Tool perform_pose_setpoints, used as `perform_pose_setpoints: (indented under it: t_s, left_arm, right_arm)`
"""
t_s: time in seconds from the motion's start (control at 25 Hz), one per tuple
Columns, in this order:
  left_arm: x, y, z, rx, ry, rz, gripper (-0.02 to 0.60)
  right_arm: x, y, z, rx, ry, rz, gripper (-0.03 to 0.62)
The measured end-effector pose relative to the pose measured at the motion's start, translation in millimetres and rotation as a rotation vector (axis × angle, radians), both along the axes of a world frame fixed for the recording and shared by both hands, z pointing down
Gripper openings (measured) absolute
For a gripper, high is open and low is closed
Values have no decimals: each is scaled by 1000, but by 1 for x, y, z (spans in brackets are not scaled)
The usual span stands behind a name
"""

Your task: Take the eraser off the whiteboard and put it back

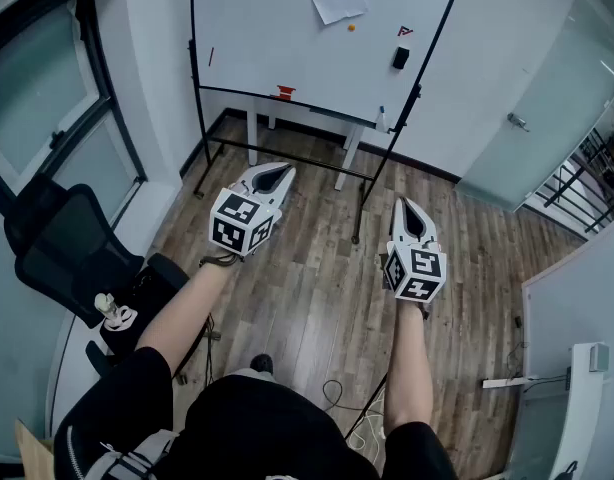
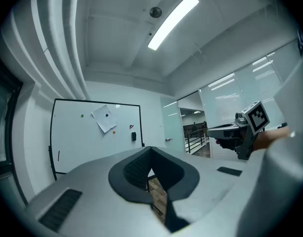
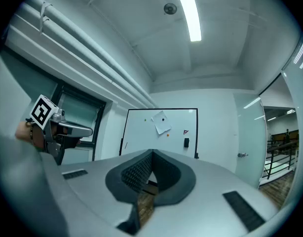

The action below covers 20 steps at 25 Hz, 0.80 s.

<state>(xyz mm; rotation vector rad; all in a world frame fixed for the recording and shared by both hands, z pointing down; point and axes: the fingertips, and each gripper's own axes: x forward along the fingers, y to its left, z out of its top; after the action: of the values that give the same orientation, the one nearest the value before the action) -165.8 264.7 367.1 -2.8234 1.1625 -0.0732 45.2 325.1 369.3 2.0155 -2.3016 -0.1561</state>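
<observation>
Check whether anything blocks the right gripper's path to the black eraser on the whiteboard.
Nothing visible. The small black rectangular eraser sits uncovered on the right of the white whiteboard; only wooden floor lies between it and the right gripper, jaws shut and empty.

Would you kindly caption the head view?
Left gripper and right gripper, both shut and empty, face the whiteboard bearing its eraser.

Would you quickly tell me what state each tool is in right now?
Left tool: closed, holding nothing.
Right tool: closed, holding nothing.
</observation>
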Motion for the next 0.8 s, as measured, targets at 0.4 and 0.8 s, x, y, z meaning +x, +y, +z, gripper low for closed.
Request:
perform_pose_setpoints:
  t_s: [0.4, 0.8]
  left_arm:
    - [-2, -88, 18, -23, -10, 29, 20]
    - [38, -221, 29, -15, -16, 17, 20]
  right_arm:
    - [-9, -82, 10, -6, -26, 2, 23]
    - [40, -224, 20, 1, -36, 0, 23]
